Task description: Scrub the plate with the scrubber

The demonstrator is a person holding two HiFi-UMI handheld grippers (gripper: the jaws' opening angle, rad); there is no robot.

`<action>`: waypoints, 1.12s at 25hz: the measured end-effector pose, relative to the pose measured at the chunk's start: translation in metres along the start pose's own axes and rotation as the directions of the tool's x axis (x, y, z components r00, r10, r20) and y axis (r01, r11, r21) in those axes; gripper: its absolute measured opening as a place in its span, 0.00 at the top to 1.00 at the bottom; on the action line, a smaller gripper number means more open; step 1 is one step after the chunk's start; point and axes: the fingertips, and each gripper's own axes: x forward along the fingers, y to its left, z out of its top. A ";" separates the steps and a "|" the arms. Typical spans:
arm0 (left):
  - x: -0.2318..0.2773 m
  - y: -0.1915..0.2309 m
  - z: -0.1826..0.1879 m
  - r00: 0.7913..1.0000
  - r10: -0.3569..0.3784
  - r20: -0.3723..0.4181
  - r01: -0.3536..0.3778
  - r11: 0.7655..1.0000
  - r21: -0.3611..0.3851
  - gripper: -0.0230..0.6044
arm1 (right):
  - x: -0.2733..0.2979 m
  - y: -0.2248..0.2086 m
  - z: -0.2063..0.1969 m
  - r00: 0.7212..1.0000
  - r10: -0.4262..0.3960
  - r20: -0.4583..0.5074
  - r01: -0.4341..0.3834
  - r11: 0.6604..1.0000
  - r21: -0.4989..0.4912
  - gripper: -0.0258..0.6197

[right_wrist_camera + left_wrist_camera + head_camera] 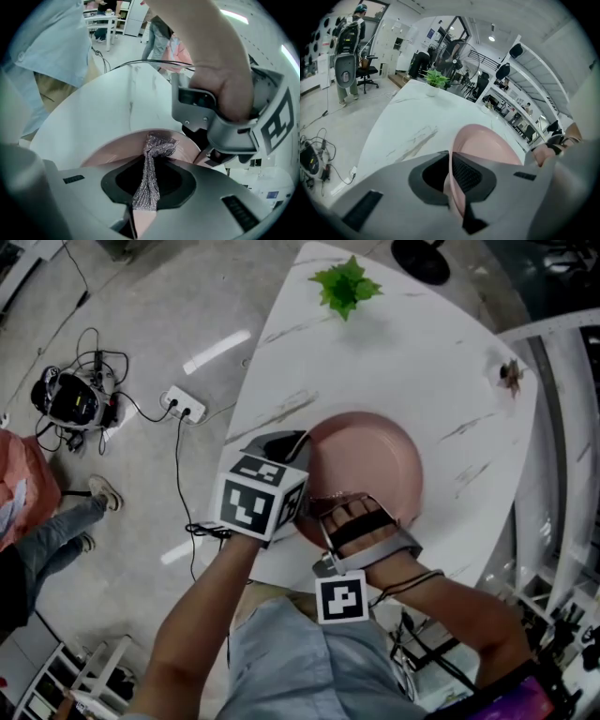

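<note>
A pink plate (375,457) lies on the white marble table (412,343), near its front edge. My left gripper (284,452) is shut on the plate's left rim; in the left gripper view the thin pink plate rim (453,174) runs between the jaws of the left gripper (452,185). My right gripper (353,510) reaches over the plate's near side. In the right gripper view a silvery mesh scrubber (149,172) is pinched in the right gripper (146,194), and its bunched end rests on the plate (112,152). The left gripper's body (229,126) shows just beyond.
A small green potted plant (346,285) stands at the table's far end, and a small brown object (511,374) lies at the right edge. On the floor to the left are a power strip (183,407), cables and a person's legs (56,531). Shelving (562,521) runs along the right.
</note>
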 end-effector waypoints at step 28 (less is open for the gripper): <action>0.000 -0.002 -0.002 0.999 0.042 -0.030 -0.040 0.998 0.039 0.93 | -0.031 0.062 -0.133 0.863 0.351 -0.363 -0.287 0.933 0.218 0.84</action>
